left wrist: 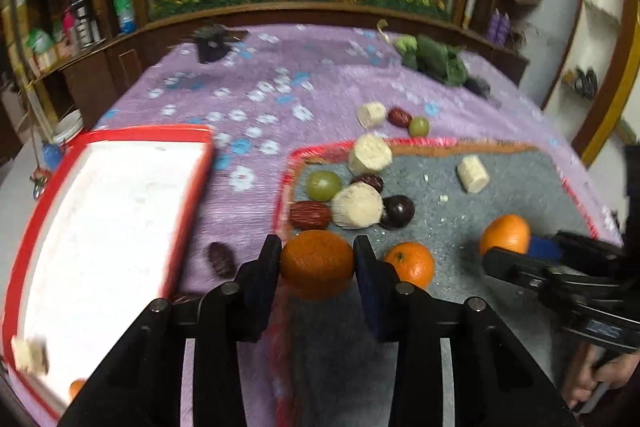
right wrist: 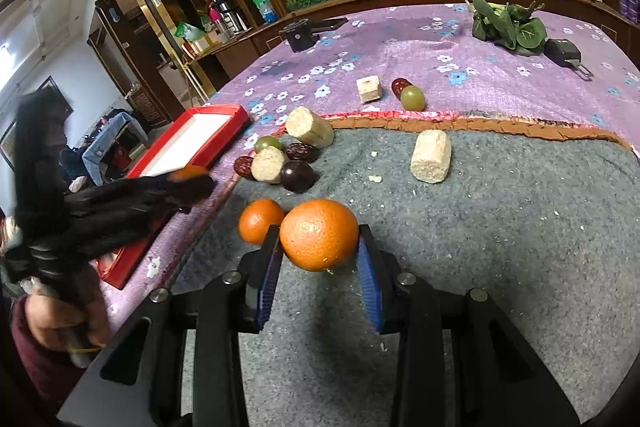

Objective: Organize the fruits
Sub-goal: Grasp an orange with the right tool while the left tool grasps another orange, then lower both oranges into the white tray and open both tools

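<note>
Left tool (left wrist: 316,263) clamps a round orange mandarin (left wrist: 316,264) bound for the red-rimmed white tray (left wrist: 192,187); right tool (right wrist: 319,253) brackets another round orange mandarin (right wrist: 319,234), pads apparently touching.

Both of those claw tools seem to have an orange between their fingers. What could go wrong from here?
1. The left gripper pinches its orange only at the sides; a round fruit might slip out on the way to the red tray.
2. The right gripper straddles an orange touching a smaller orange, which may get nudged and roll.
3. The tools work close together and could collide.
</note>
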`<state>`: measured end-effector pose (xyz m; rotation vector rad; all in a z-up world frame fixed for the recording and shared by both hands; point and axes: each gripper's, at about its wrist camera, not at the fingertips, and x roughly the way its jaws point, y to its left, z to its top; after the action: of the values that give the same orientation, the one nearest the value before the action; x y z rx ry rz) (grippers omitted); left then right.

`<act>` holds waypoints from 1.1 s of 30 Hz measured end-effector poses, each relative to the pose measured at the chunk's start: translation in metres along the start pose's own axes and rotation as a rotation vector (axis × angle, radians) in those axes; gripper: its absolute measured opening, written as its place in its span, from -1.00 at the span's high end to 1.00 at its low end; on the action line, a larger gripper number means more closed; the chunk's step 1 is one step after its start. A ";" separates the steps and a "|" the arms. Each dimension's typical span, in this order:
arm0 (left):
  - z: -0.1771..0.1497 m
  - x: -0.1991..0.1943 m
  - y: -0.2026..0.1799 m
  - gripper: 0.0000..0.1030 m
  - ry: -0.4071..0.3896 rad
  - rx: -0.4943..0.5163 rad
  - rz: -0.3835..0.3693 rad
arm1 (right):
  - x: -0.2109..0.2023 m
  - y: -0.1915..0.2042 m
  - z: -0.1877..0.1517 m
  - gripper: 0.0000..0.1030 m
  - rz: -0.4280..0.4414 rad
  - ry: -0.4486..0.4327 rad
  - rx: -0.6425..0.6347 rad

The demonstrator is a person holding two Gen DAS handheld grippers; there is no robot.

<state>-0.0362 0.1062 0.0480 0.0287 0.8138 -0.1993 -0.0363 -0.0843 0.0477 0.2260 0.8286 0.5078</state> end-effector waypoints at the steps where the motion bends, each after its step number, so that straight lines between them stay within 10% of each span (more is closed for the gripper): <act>1: 0.000 -0.008 0.006 0.29 -0.011 -0.023 0.000 | 0.001 0.000 0.000 0.24 -0.009 0.002 -0.001; 10: -0.023 -0.070 0.102 0.29 -0.067 -0.205 0.174 | -0.001 0.037 0.006 0.25 0.069 0.041 -0.008; 21: -0.031 -0.048 0.186 0.29 -0.005 -0.370 0.249 | 0.076 0.202 0.028 0.24 0.220 0.188 -0.273; 33: -0.043 -0.057 0.213 0.07 -0.023 -0.442 0.220 | 0.149 0.252 0.020 0.23 0.130 0.273 -0.371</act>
<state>-0.0652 0.3286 0.0492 -0.2984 0.8109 0.1896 -0.0230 0.2086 0.0611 -0.1352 0.9703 0.8156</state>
